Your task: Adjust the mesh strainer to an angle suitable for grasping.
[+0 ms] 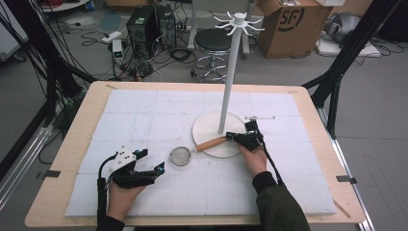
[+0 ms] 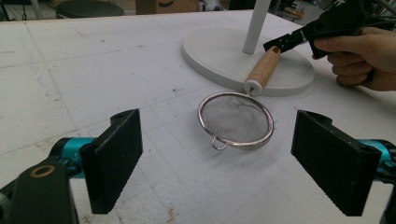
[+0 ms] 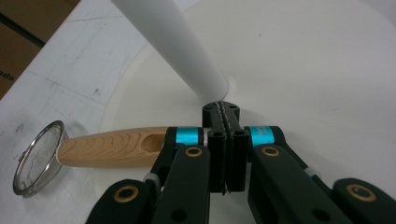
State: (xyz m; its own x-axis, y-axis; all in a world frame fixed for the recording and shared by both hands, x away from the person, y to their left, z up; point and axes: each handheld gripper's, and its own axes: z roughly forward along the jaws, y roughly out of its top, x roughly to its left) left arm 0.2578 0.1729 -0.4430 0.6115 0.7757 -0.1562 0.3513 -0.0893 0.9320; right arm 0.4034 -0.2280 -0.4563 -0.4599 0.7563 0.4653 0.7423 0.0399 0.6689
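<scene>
Small mesh strainer (image 2: 236,118), steel rim, wooden handle (image 2: 262,70): I judge it light, stiff; mesh dents easily, so hold handle. Lies mid-worktop, handle end resting on hanging-stand base (image 1: 211,126). My right gripper (image 3: 223,122) jaws pressed together beside handle. My left gripper (image 1: 148,161) jaws spread, near strainer.

End of the wooden handle (image 3: 112,148) hidden behind the right gripper (image 3: 226,140), sieve mesh (image 3: 35,158) cut off at the frame's left edge, stand pole (image 2: 254,23) cropped at the top, left gripper (image 2: 233,156) bodywork cut off by the bottom edge.
</scene>
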